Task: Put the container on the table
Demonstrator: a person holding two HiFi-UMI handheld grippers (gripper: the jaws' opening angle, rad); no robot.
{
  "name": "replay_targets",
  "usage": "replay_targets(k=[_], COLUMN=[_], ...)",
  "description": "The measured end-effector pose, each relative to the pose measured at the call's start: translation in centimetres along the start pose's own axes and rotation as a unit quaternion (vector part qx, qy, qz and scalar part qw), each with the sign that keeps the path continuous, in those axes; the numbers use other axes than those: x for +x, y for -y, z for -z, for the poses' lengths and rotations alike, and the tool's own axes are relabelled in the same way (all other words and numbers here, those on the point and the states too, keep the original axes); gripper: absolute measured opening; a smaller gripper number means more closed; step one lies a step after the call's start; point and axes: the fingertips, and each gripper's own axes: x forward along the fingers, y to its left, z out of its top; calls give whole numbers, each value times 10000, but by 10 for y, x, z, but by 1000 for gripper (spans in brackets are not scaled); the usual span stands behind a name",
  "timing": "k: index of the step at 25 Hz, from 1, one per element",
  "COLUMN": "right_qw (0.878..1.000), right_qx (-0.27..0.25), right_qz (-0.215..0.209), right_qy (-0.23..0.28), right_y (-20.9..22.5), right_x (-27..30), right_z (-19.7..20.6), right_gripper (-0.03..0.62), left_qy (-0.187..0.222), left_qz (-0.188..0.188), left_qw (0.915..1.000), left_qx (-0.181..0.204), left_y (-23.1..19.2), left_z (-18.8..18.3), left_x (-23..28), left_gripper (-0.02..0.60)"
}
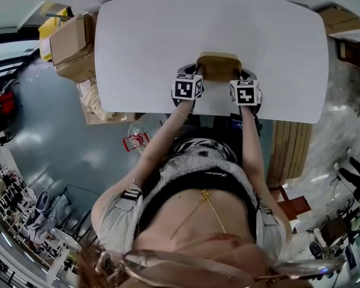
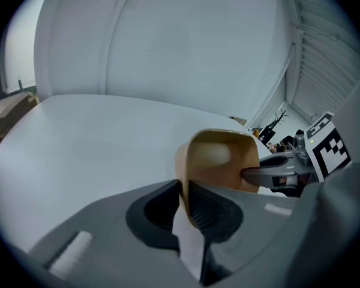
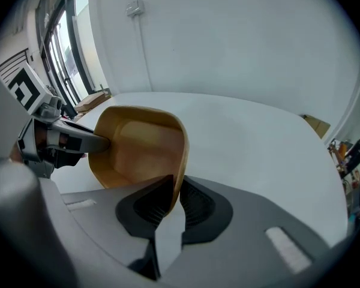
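White table; one tan container, left gripper and right gripper both clamped on its sides.

Bright even light on the white table, fisheye-warped edges, dark vignetted corners

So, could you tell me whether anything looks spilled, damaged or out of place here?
Nothing stands out. The tan container looks empty and intact, with the left gripper and right gripper each clamped on a side wall, over the white table. Nothing is spilled there.
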Motion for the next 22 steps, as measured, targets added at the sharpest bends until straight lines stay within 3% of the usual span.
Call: replay_targets(k=[16, 22], right_qw=[9996, 9988], right_qx=[190, 65], right_qz=[-65, 64], right_qy=[-179, -491], right_y=[13, 15], right_x=[28, 26], right_z=[-16, -21], right_gripper=[67, 78], left_qy=[-229, -464], left_qz=[24, -40], left_qw=[9995, 9989], left_qx=[-203, 77], left_y=[-15, -15], left_z=[-9, -10], left_x=[33, 39], left_gripper=[37, 44])
